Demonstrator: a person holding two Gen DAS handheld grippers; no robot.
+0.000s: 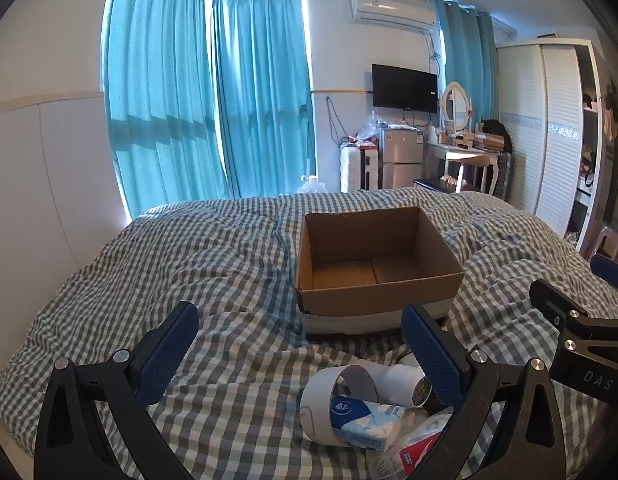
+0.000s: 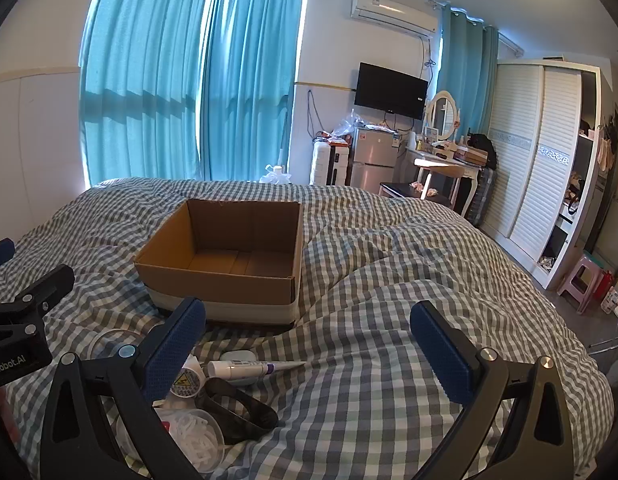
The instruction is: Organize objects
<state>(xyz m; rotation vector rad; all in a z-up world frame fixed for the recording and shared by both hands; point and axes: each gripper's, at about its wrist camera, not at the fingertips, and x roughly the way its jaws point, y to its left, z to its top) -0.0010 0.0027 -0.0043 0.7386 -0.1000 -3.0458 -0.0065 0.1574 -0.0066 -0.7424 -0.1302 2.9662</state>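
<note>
An empty open cardboard box (image 1: 373,276) (image 2: 225,276) stands on the checked bed cover. In front of it lies a pile of small things. The left wrist view shows a white tape roll (image 1: 333,400), a blue-and-white tissue pack (image 1: 365,420), a white tube (image 1: 405,384) and a red-and-white packet (image 1: 413,452). The right wrist view shows a white pen-like tube (image 2: 253,368), a black band (image 2: 241,408), a small tape roll (image 2: 187,382) and a clear round lid with white pieces (image 2: 197,440). My left gripper (image 1: 301,356) is open above the pile. My right gripper (image 2: 309,350) is open and empty over the cover.
The grey-and-white checked cover (image 1: 189,272) is rumpled, with a raised fold to the right of the box (image 2: 409,280). Past the bed's foot stand a small fridge (image 2: 373,160), a dressing table (image 2: 445,164) and a white wardrobe (image 2: 541,168).
</note>
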